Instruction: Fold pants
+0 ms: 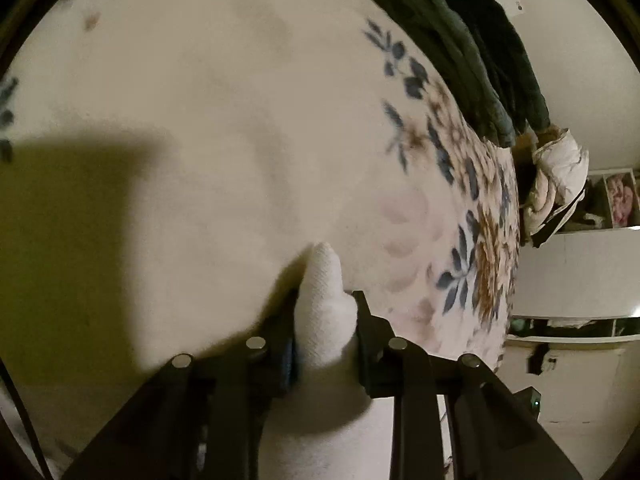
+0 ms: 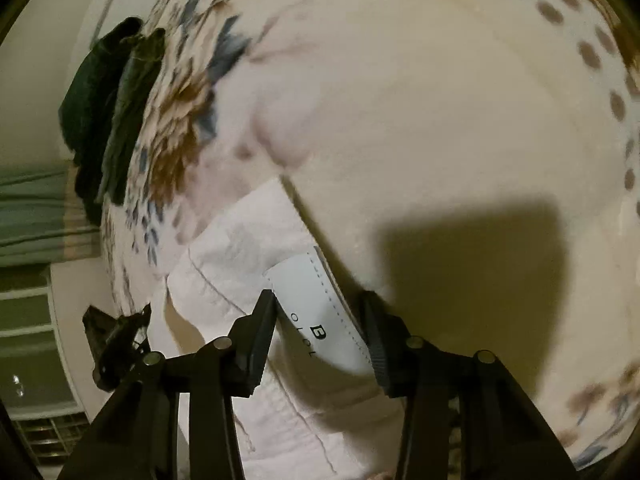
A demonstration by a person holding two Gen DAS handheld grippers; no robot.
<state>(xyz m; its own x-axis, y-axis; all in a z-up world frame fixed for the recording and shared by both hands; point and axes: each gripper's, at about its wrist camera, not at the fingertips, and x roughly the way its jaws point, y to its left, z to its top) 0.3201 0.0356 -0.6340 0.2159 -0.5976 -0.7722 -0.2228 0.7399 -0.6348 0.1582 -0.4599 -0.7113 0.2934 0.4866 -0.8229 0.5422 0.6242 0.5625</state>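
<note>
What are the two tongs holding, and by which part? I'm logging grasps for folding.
Left tongs: a bunched fold of the white pants. Right tongs: the pants at the label patch.
</note>
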